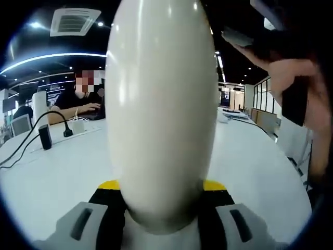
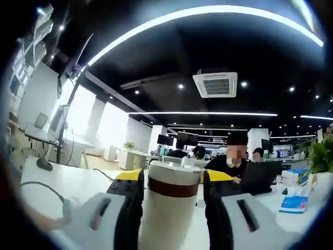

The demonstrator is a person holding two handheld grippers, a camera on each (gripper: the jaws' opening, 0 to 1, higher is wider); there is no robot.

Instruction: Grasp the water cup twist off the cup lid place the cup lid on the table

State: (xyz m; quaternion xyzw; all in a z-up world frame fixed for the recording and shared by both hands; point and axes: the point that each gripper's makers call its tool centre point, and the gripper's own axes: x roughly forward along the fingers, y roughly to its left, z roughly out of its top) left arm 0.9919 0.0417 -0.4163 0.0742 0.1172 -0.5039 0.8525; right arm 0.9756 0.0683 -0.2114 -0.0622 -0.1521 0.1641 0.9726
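Clamping the white water cup (image 1: 161,114) between its jaws above the white table (image 1: 52,177), the left gripper (image 1: 161,208) steadies it for twisting; the right gripper (image 2: 174,208) pinches the brown-banded cup lid (image 2: 174,182).

The water cup (image 1: 161,114) is a smooth, glossy white cylinder standing upright above the white table (image 1: 250,172). In the right gripper view its cup lid (image 2: 174,179) sits on top, white with a brown band beneath.
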